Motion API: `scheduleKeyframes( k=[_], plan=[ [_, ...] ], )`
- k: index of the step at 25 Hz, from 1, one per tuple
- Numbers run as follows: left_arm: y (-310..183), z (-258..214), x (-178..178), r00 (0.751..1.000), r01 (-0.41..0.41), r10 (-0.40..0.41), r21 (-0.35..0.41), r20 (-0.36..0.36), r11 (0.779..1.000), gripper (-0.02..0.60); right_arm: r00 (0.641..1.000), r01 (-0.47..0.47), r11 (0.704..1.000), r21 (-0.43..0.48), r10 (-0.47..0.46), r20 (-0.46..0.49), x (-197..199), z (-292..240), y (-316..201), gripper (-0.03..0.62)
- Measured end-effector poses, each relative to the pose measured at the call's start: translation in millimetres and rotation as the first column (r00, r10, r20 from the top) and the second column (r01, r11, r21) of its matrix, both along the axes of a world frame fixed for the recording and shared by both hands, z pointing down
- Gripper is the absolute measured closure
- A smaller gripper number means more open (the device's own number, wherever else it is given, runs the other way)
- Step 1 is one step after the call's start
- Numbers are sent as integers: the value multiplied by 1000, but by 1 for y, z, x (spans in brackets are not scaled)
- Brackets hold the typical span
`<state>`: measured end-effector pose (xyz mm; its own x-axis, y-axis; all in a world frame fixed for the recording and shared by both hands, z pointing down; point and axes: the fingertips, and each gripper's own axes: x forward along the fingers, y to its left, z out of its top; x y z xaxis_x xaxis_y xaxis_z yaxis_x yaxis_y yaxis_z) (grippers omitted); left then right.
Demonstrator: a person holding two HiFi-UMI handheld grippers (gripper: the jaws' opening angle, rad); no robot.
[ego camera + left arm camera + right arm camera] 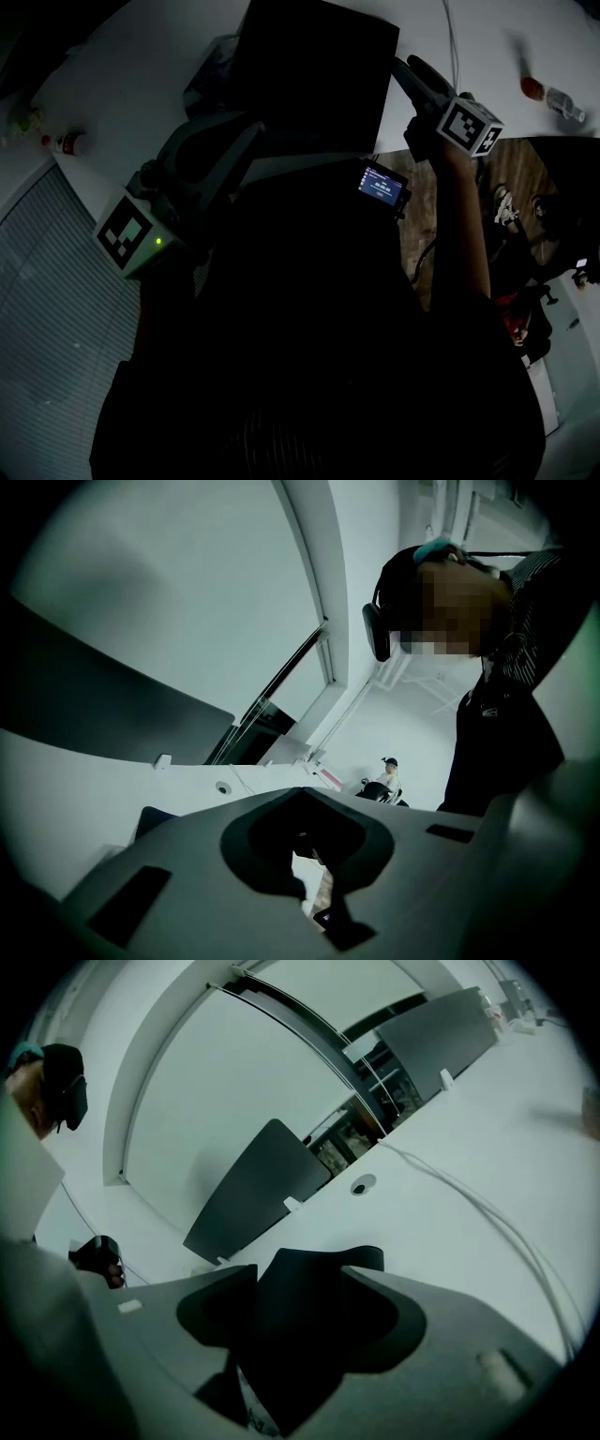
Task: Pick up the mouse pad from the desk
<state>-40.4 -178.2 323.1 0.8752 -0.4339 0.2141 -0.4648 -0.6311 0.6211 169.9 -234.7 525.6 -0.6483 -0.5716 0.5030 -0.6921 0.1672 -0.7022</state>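
The mouse pad is a large black sheet over the white desk at the top centre of the head view. My right gripper is at the pad's right edge. In the right gripper view its jaws stand wide apart, with the pad's dark corner rising between them and no pad seen pressing on it. My left gripper reaches the pad's lower left edge. Its jaws show only a narrow dark slit, and whether they hold the pad is hidden.
A white cable, a red object and a small bottle lie on the desk at the right. A red-capped item sits at the left. Dark dividers stand at the desk's back. Wooden floor shows past the desk's edge.
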Motion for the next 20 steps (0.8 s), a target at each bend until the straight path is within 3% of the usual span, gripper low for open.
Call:
scheduleKeyframes(
  k=[12,20],
  plan=[
    [13,11,11,1000,12,-13,-59,-12,998,574,989,81,983,-166,-100,-110,-2,71,25,299],
    [13,16,9,1000,20,-20,-84,-9,996,574,986,86,968,-238,-116,-116,-3,96,36,298]
  ],
)
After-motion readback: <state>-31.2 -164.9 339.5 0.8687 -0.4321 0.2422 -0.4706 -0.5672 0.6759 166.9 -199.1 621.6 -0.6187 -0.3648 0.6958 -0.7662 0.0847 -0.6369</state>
